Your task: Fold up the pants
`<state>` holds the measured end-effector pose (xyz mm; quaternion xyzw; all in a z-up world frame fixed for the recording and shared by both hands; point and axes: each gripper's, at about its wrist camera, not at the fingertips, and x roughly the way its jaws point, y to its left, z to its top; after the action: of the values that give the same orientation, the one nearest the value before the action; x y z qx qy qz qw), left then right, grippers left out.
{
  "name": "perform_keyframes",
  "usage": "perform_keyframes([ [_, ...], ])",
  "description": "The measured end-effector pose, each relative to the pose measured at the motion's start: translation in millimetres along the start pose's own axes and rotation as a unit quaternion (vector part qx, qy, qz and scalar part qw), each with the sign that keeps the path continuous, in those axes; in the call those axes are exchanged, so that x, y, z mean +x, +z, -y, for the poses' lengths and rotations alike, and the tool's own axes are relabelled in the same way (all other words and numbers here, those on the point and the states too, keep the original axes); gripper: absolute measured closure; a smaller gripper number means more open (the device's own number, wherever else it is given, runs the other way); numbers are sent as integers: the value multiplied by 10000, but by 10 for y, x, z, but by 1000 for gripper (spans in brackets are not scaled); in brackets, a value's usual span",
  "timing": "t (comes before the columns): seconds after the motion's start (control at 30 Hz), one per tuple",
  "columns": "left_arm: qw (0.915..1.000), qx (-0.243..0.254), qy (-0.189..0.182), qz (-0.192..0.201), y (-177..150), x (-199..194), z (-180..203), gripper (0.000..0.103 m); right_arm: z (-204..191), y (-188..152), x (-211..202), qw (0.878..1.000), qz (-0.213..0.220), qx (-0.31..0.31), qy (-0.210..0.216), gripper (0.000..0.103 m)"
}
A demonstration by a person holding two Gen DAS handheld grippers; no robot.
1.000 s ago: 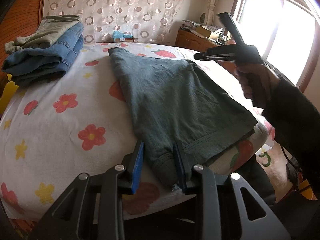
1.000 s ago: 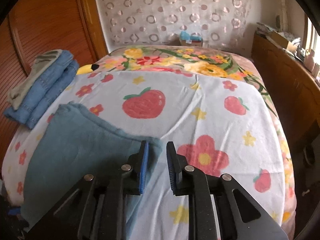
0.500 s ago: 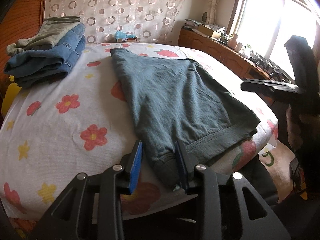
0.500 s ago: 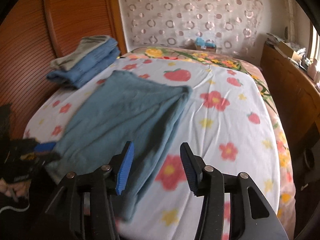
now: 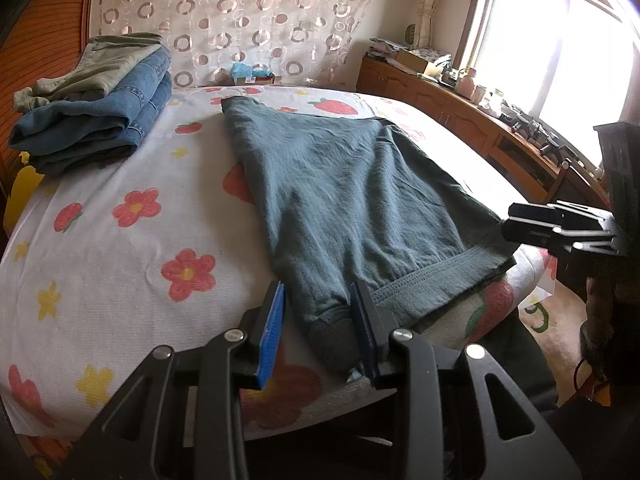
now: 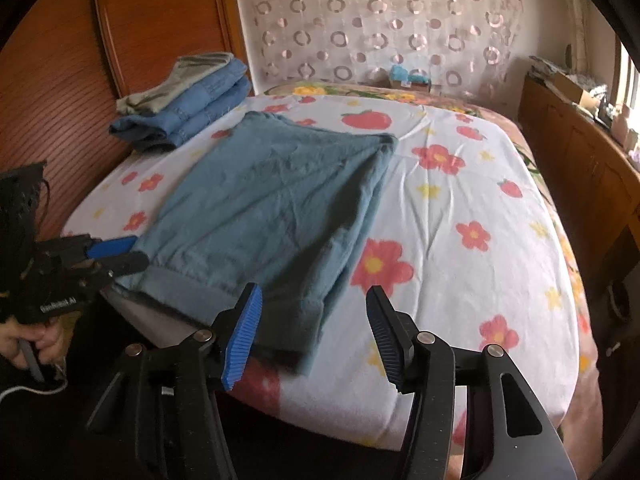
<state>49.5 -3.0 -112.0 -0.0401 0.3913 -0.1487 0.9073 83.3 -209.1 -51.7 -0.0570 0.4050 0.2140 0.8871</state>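
Note:
Grey-blue pants lie folded lengthwise on the flowered bed sheet, waistband at the near edge. My left gripper is open, its fingers either side of the waistband's left corner. In the right wrist view the pants lie left of centre. My right gripper is open wide and empty, low at the waistband's right corner. The left gripper also shows in the right wrist view, and the right gripper in the left wrist view.
A stack of folded jeans and khaki pants sits at the back left by the wooden headboard. A wooden cabinet with clutter runs along the right, under the window. A small box lies at the far edge.
My right gripper has pulled back from the far end of the pants to the near waistband edge and opened wide. My left gripper has stayed at the waistband corner.

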Motion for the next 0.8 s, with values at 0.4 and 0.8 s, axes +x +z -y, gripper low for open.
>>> perform_keyframes([
  [0.4, 10000, 31, -47, 40, 13, -65, 25, 70, 16, -154, 126, 9991, -164, 188, 337, 48],
  [0.8, 9997, 139, -81, -156, -53, -15, 77, 69, -18, -198, 137, 9983, -136, 163, 537, 71],
])
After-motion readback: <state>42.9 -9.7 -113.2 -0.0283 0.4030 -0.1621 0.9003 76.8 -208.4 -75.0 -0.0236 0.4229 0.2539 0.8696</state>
